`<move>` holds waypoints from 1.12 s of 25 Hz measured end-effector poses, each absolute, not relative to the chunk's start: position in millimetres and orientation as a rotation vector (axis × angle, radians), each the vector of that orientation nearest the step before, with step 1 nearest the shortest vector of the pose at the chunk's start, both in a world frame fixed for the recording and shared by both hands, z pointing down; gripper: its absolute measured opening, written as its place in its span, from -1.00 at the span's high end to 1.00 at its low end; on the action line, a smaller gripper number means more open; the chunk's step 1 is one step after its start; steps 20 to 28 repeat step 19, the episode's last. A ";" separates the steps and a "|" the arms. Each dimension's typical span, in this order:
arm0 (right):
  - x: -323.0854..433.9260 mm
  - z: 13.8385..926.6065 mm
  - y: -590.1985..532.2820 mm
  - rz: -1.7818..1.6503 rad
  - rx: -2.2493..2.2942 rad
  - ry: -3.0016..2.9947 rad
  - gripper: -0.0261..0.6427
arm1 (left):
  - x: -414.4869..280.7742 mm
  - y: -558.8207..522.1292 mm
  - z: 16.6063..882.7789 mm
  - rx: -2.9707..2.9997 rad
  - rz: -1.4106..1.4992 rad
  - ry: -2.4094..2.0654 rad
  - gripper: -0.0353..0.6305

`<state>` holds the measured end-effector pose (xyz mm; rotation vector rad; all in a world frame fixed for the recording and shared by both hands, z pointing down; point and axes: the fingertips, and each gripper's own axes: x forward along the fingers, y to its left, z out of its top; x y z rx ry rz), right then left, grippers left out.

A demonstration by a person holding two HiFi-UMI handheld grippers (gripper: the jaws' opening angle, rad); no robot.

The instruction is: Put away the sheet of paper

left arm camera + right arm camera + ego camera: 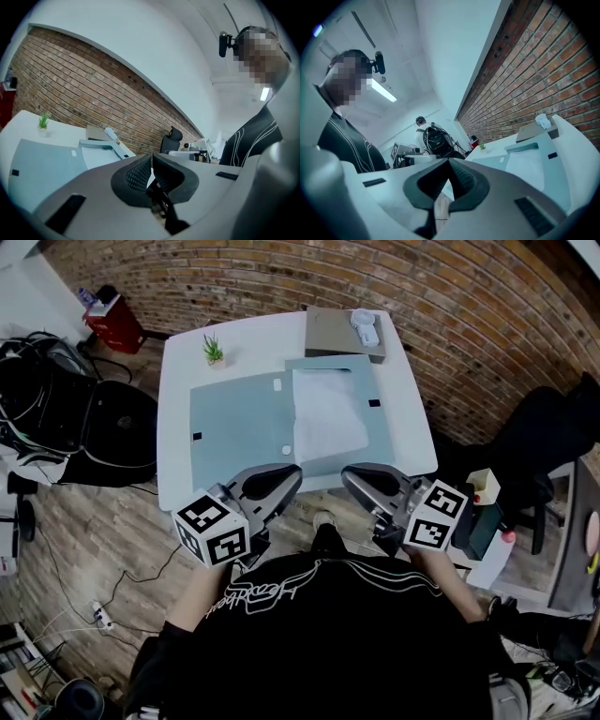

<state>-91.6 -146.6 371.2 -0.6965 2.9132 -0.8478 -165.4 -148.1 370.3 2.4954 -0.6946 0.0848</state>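
On the folder (234, 423), sheet of paper (328, 413), long axis toward brick wall (281, 277)

Sheet of paper (328, 413) on the right half of the open folder (234, 427), mid-table (178, 409); plant (214, 350) behind-left, box (330, 334) behind-right.

A brick wall (281, 277) backs a white table (178, 381) on wood-plank floor (84, 531), with a black office chair (174, 135) nearby.

Jaws of hand-held gripper (449, 164) together (empty); paper (526, 168) ahead.
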 end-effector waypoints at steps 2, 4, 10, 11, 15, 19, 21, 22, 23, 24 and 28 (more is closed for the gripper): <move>-90.8 371.0 -142.1 -0.844 -0.714 2.918 0.92 | -164.1 -144.6 369.6 2.500 0.090 -0.688 0.78; -88.5 369.8 -138.7 -0.832 -0.735 2.922 0.92 | -161.6 -141.2 368.4 2.512 0.096 -0.681 0.78; -77.5 373.9 -127.2 -0.821 -0.796 2.933 0.92 | -150.1 -138.3 371.4 2.538 0.116 -0.667 0.78; -75.0 373.8 -126.1 -0.815 -0.807 2.934 0.92 | -147.4 -138.6 371.5 2.539 0.117 -0.661 0.78; -64.3 375.2 -128.1 -0.817 -0.833 2.919 0.92 | -138.2 -141.2 372.7 2.547 0.136 -0.646 0.78; -54.9 379.0 -134.7 -0.824 -0.851 2.915 0.92 | -131.3 -147.7 377.1 2.540 0.159 -0.647 0.78; -54.9 379.0 -134.7 -0.824 -0.851 2.915 0.92 | -131.3 -147.7 377.1 2.540 0.159 -0.647 0.78; -54.9 379.0 -134.7 -0.824 -0.851 2.915 0.92 | -131.3 -147.7 377.1 2.540 0.159 -0.647 0.78; -54.9 379.0 -134.7 -0.824 -0.851 2.915 0.92 | -131.3 -147.7 377.1 2.540 0.159 -0.647 0.78; -54.9 379.0 -134.7 -0.824 -0.851 2.915 0.92 | -131.3 -147.7 377.1 2.540 0.159 -0.647 0.78; -54.9 379.0 -134.7 -0.824 -0.851 2.915 0.92 | -131.3 -147.7 377.1 2.540 0.159 -0.647 0.78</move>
